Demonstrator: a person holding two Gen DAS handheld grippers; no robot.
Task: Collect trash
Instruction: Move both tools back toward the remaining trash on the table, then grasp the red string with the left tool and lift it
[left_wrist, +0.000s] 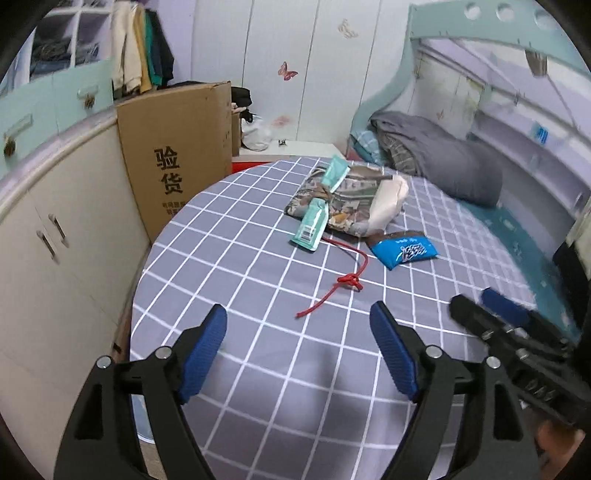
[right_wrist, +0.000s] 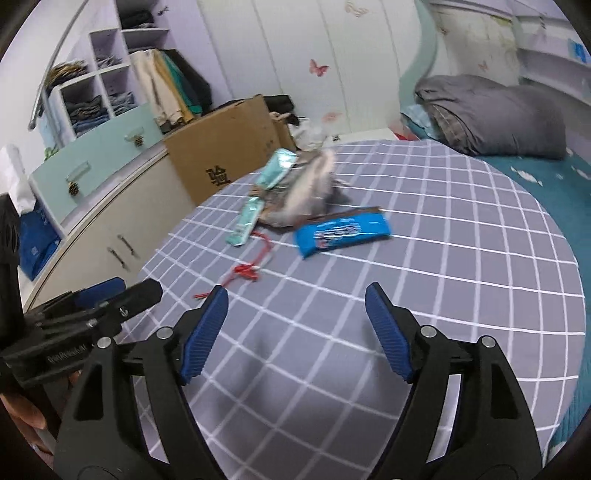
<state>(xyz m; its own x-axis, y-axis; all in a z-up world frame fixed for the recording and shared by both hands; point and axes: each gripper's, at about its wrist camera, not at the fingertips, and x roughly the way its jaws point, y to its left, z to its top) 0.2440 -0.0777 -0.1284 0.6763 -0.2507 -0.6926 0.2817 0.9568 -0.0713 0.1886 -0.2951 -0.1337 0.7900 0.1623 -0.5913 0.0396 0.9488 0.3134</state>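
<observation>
On the grey checked bedsheet lies a camouflage drawstring bag with a red cord. Two teal wrappers lie on it, one at its far end and one at its near edge. A blue snack packet lies just right of the bag. My left gripper is open and empty, hovering short of the cord. My right gripper is open and empty, short of the blue packet; the bag, cord and a teal wrapper show there too.
A large cardboard box stands left of the bed beside white cabinets. A grey duvet is bunched at the far right on a teal sheet. The right gripper also shows at the right of the left wrist view.
</observation>
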